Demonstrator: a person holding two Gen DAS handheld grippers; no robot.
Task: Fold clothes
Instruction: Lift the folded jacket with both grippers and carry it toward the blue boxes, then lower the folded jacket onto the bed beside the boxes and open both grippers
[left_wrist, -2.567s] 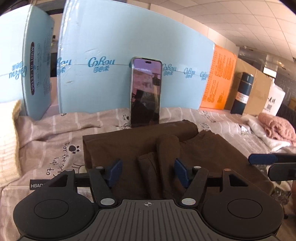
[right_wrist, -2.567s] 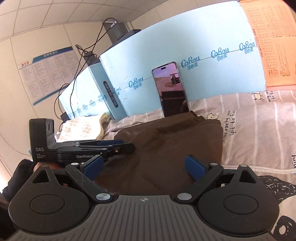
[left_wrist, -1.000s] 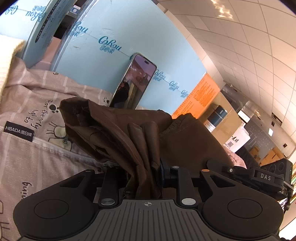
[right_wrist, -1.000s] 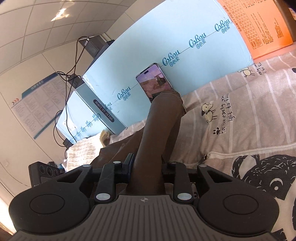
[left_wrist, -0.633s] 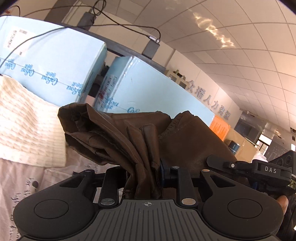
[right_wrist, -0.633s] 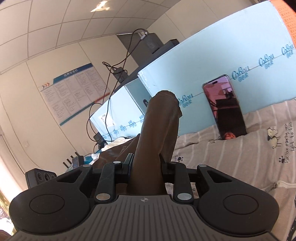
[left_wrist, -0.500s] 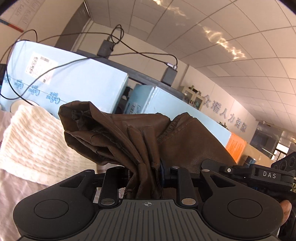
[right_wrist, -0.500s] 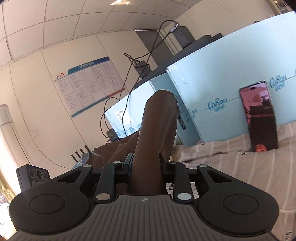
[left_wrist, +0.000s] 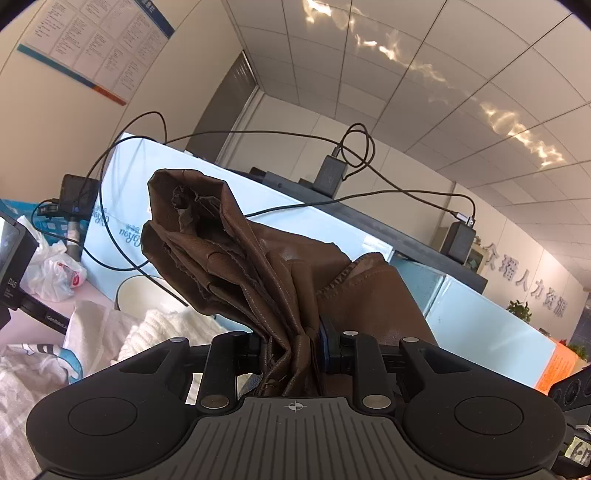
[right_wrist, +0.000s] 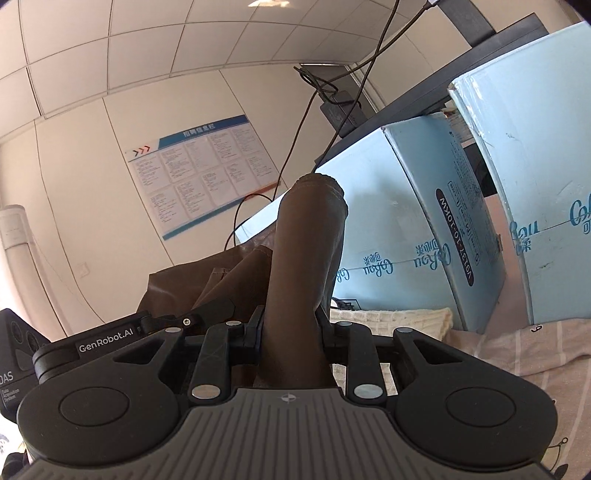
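Observation:
A brown garment (left_wrist: 236, 266) is lifted off the bed, held by both grippers. My left gripper (left_wrist: 293, 349) is shut on a bunched, creased edge of it; the cloth stands up above the fingers and drapes to the right. My right gripper (right_wrist: 290, 332) is shut on another part of the brown garment (right_wrist: 306, 266), which rises as a smooth column between the fingers. The left gripper's black body (right_wrist: 110, 339) shows at the lower left of the right wrist view, close beside the cloth. Both cameras point up toward the wall and ceiling.
Light blue cartons (right_wrist: 424, 229) stand behind the bed, with cables (left_wrist: 258, 136) and chargers on a shelf above. A cream knitted cloth (left_wrist: 155, 328) and white towel lie at lower left. Striped bedsheet (right_wrist: 517, 350) shows at lower right. A notice board (right_wrist: 199, 166) hangs on the wall.
Both grippers, open over the flat brown garment at first, have shut on it, lifted it and swung left and upward; the phone and bedsheet have left the views.

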